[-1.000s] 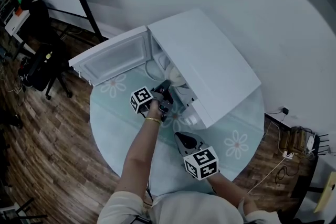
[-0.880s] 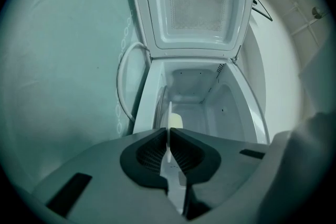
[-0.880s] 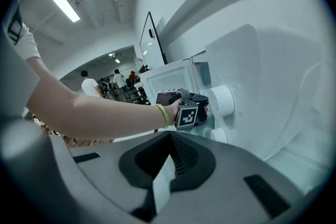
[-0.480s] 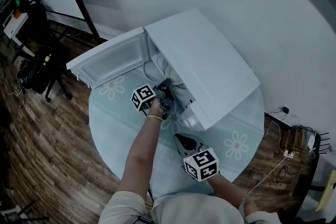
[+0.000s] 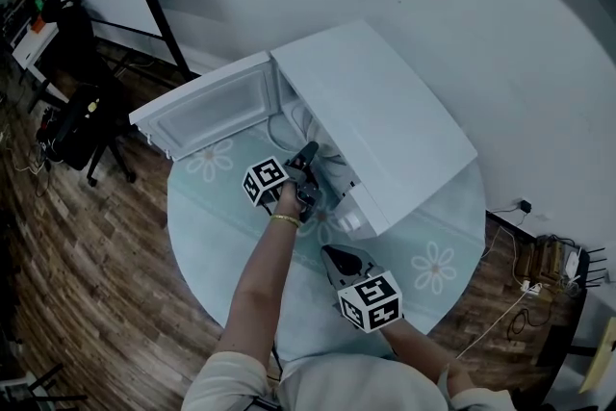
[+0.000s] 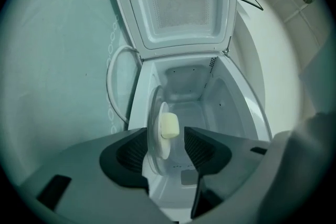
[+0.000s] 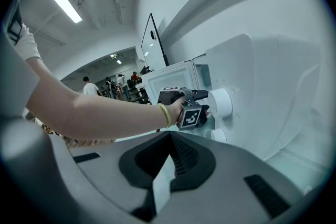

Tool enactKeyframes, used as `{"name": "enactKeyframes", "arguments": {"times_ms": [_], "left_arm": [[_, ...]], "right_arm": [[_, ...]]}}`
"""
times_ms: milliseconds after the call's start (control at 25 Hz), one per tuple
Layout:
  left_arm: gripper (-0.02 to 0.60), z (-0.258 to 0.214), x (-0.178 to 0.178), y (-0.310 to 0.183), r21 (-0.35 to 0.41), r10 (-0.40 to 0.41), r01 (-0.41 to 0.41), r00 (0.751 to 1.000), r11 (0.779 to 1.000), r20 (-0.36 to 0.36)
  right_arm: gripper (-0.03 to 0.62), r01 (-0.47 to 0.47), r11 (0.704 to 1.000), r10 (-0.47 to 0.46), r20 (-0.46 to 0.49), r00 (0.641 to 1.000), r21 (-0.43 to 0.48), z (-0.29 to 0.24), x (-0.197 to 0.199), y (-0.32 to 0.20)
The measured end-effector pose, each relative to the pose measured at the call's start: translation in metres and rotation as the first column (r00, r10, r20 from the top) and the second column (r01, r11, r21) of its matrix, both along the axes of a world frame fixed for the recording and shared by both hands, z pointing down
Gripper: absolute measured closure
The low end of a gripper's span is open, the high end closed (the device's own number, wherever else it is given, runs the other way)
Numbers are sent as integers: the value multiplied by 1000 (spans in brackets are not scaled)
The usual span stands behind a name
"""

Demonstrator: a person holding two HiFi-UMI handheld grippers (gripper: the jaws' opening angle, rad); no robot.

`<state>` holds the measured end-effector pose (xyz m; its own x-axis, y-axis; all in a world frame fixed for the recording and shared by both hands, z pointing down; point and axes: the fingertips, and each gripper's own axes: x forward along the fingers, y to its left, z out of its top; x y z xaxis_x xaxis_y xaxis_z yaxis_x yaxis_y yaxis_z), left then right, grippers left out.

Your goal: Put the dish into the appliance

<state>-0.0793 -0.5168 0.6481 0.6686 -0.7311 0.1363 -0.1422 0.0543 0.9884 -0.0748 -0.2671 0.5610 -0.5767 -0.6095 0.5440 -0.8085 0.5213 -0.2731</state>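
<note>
A white microwave oven (image 5: 385, 120) stands on the round table (image 5: 217, 207) with its door (image 5: 207, 111) swung wide open. My left gripper (image 5: 310, 159) is at the oven's mouth. In the left gripper view a clear dish (image 6: 156, 134) with a pale yellow lump (image 6: 169, 126) on it stands between the jaws of the left gripper (image 6: 165, 139), at the front of the cavity (image 6: 197, 105). The jaws have just been opening; the right pad stands clear of the dish. My right gripper (image 5: 332, 252) hangs shut and empty over the table's near side.
The oven's knobs (image 7: 223, 102) face my right gripper. Black chairs (image 5: 77, 125) and a stand are on the wooden floor at the left. Cables and a power strip (image 5: 539, 265) lie at the right. A wall runs close behind the oven.
The left gripper has stayed at the oven's mouth with only a slight shift. The right gripper has not moved.
</note>
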Motion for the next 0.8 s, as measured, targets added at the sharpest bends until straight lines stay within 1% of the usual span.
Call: {"name": "enactKeyframes", "arguments": {"times_ms": [160, 280, 400, 520, 640, 720, 800], "left_arm": [[368, -9, -9, 12, 13, -11, 11, 1000, 1000, -2], [368, -21, -15, 28, 45, -9, 7, 999, 999, 31], [370, -38, -22, 47, 91, -20, 11, 995, 996, 102], [371, -56, -30, 72, 140, -42, 12, 977, 990, 207], [432, -75, -41, 103, 197, -83, 23, 948, 980, 308], [490, -87, -46, 125, 221, -113, 38, 935, 975, 337], [534, -96, -47, 151, 233, -135, 54, 928, 971, 348]], "right_arm": [[589, 10, 1000, -11, 6, 1000, 15, -6, -3, 5], [589, 25, 999, -25, 6, 1000, 29, -12, -4, 13], [589, 34, 999, -34, 8, 999, 41, -18, 0, 21], [589, 34, 998, -35, 15, 999, 56, -25, 7, 31], [589, 41, 996, -43, 23, 999, 75, -33, 14, 43], [589, 46, 995, -48, 28, 998, 87, -39, 20, 52], [589, 48, 994, -51, 30, 998, 97, -43, 28, 64]]}}
